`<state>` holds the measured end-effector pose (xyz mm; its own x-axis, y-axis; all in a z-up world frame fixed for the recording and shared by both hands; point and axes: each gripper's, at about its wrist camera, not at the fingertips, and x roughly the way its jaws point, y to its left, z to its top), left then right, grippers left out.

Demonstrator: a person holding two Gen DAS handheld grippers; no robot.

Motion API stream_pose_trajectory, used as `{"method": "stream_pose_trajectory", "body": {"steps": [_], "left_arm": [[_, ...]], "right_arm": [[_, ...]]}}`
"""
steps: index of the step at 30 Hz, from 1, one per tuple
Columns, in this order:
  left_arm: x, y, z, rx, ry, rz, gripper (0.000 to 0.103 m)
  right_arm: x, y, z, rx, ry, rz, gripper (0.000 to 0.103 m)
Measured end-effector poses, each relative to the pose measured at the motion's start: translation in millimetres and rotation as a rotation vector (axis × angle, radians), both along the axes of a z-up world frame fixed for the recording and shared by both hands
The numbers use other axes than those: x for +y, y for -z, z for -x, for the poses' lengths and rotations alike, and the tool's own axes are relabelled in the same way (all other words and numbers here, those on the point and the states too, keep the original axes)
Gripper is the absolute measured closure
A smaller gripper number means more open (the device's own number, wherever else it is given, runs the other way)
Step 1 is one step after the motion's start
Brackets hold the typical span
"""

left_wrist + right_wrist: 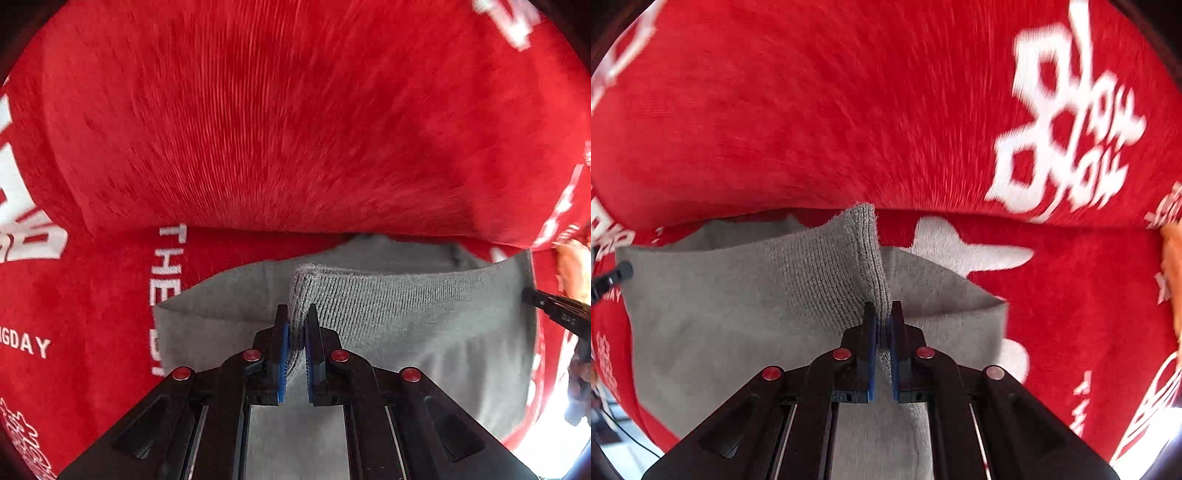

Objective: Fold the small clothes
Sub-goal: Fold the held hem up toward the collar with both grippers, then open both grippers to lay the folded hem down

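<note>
A small grey knitted garment (424, 306) with a ribbed hem hangs between both grippers over a red cloth. My left gripper (296, 314) is shut on the ribbed edge at the garment's left corner. In the right wrist view the same grey garment (738, 302) spreads to the left, and my right gripper (884, 312) is shut on its ribbed edge at the other corner. The right gripper's black finger (554, 306) shows at the far right of the left wrist view. Blur streaks both pictures.
A red plush cloth (295, 110) with white printed letters covers the surface under both grippers (849, 110). A hand (576, 266) shows at the right edge of the left wrist view. An orange thing (1172, 266) sits at the right border.
</note>
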<state>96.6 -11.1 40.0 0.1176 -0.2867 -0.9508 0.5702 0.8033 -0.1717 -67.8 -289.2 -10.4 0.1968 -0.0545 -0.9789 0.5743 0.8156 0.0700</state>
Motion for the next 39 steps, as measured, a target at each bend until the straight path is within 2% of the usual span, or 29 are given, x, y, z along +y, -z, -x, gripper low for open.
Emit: {"method": "stream_pose_trajectory", "body": {"steps": [2,6,8,9,10,11,12,15,18,21,24,27,29,30,31,33,35,36,39], "left_arm": [[0,19,-5,0.021,-0.034,-0.030,0.094],[3,38,-13,0.034,-0.075,-0.074,0.092],[5,40,-18,0.031,-0.092,-0.093,0.077],[7,40,-21,0.007,-0.112,-0.122,0.056],[10,38,-24,-0.032,-0.139,-0.157,0.037],[14,36,-26,-0.059,-0.157,-0.175,0.035],[19,33,-29,-0.071,-0.172,-0.183,0.035],[32,22,-30,-0.042,-0.169,-0.171,0.035],[43,4,-15,-0.045,-0.120,-0.147,0.035],[56,-1,12,-0.026,-0.065,-0.144,0.035],[67,12,42,0.010,-0.044,-0.180,0.035],[80,32,57,0.049,-0.071,-0.251,0.035],[89,31,58,0.047,-0.104,-0.220,0.023],[97,29,58,0.038,-0.116,-0.237,0.018],[103,29,59,0.039,-0.114,-0.245,0.018],[117,28,61,0.047,-0.111,-0.267,0.018],[131,26,63,0.070,-0.116,-0.261,0.018],[137,24,63,0.085,-0.127,-0.255,0.018],[152,20,70,0.158,-0.161,-0.218,0.018]], "right_arm": [[-5,18,-3,0.010,0.025,-0.029,0.096],[-5,40,-5,0.026,0.029,-0.039,0.096],[-7,40,-4,0.017,0.042,-0.042,0.095],[-9,40,-3,0.018,0.050,-0.040,0.092],[-12,39,-2,0.032,0.060,-0.019,0.076],[-15,37,-1,0.055,0.075,0.022,0.059],[-18,34,1,0.077,0.097,0.070,0.056],[-29,27,13,0.123,0.177,0.116,0.056],[-26,6,34,0.049,0.215,0.049,0.056],[0,-14,51,-0.002,0.164,0.012,0.056],[36,-23,65,-0.034,0.084,-0.029,0.056],[68,-5,78,0.033,0.008,-0.050,0.056],[82,14,90,0.116,-0.028,-0.033,0.057],[84,15,98,0.102,-0.041,-0.015,0.057],[85,10,106,0.088,-0.050,0.017,0.057],[84,4,117,0.116,-0.051,0.055,0.057],[79,-2,132,0.185,-0.003,0.124,0.051],[73,-4,143,0.198,0.037,0.117,0.051],[54,-18,190,0.074,0.241,-0.063,0.047]]}}
